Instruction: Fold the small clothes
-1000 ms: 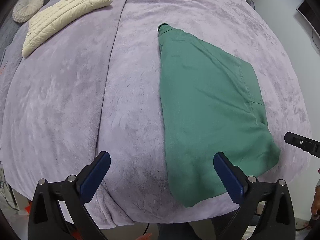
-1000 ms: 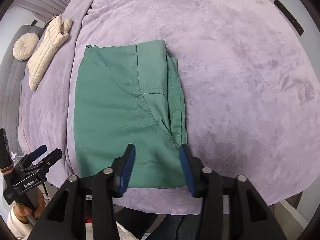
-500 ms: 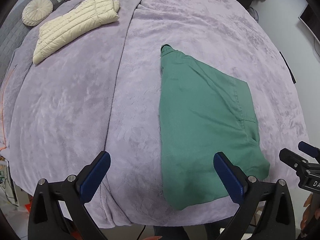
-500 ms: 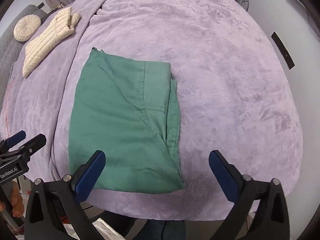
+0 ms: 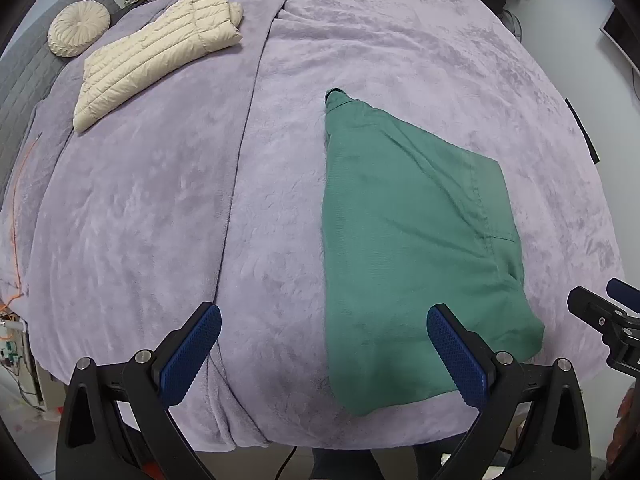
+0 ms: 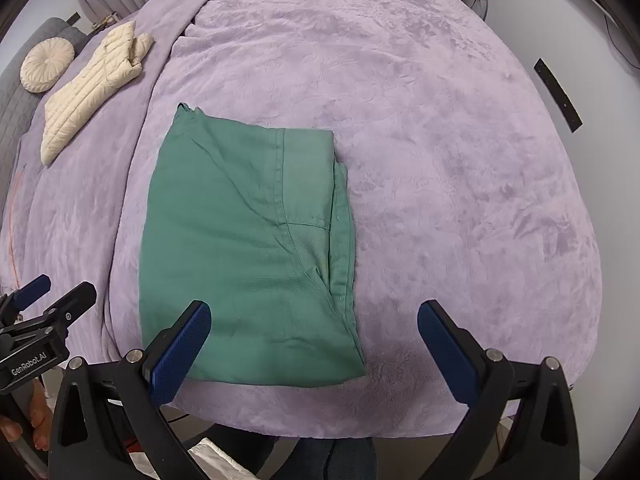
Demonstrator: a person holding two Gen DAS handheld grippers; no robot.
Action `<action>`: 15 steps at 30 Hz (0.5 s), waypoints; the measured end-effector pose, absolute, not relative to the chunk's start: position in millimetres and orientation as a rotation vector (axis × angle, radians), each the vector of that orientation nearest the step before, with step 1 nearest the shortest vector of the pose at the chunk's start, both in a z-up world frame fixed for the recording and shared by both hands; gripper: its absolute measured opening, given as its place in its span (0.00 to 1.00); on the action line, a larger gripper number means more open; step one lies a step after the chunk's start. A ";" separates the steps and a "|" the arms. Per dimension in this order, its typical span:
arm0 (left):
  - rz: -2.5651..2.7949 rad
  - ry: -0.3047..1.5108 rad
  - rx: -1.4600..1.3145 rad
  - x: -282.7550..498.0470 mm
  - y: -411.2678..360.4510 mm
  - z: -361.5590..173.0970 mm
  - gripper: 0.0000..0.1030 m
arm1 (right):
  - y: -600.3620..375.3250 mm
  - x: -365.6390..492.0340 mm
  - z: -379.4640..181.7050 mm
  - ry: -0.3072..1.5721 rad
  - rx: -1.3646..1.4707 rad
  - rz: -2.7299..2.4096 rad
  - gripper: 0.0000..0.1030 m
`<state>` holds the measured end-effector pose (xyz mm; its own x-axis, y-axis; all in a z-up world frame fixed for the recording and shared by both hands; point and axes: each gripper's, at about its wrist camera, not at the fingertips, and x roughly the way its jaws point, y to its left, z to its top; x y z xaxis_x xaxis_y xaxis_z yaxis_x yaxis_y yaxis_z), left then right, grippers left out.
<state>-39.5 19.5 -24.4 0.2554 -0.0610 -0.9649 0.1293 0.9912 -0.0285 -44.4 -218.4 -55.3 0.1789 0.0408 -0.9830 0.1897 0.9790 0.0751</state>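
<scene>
folded green cotton garment [image 6: 248,248] lay flat on lilac plush bed cover [image 6: 440,160], near bed's front edge. right gripper [image 6: 314,344] hovered above that edge, blue-padded jaws spread wide, gripping nothing; garment's near right corner lay between them below. left gripper [image 5: 324,352] likewise wide apart and empty, garment's near left part below it. cream quilted puffer jacket [image 5: 160,52] and round cream pleated cushion [image 5: 78,28] lay toward bed's far left corner.
</scene>
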 end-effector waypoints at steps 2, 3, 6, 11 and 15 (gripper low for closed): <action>-0.126 1.308 0.061 -39.1 19.8 -24.4 1.00 | -218.7 -44.0 -55.4 1.389 0.198 -0.105 1.00; -0.126 1.308 0.060 -38.8 20.5 -24.4 1.00 | -218.8 -43.7 -55.5 1.391 0.196 -0.105 1.00; -0.126 1.308 0.064 -38.5 20.5 -24.4 1.00 | -219.4 -43.4 -55.6 1.391 0.197 -0.108 1.00; -0.126 1.309 0.064 -38.0 21.8 -24.5 1.00 | -221.0 -41.8 -56.2 1.394 0.199 -0.110 1.00; -0.124 1.311 0.064 -36.8 23.6 -25.2 1.00 | -221.0 -41.9 -56.8 1.395 0.196 -0.108 1.00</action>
<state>-36.8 23.6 -25.2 0.2520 -0.0545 -0.9662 0.1269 0.9916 -0.0229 -41.9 -221.0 -56.8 0.1738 0.0401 -0.9840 0.1905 0.9789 0.0735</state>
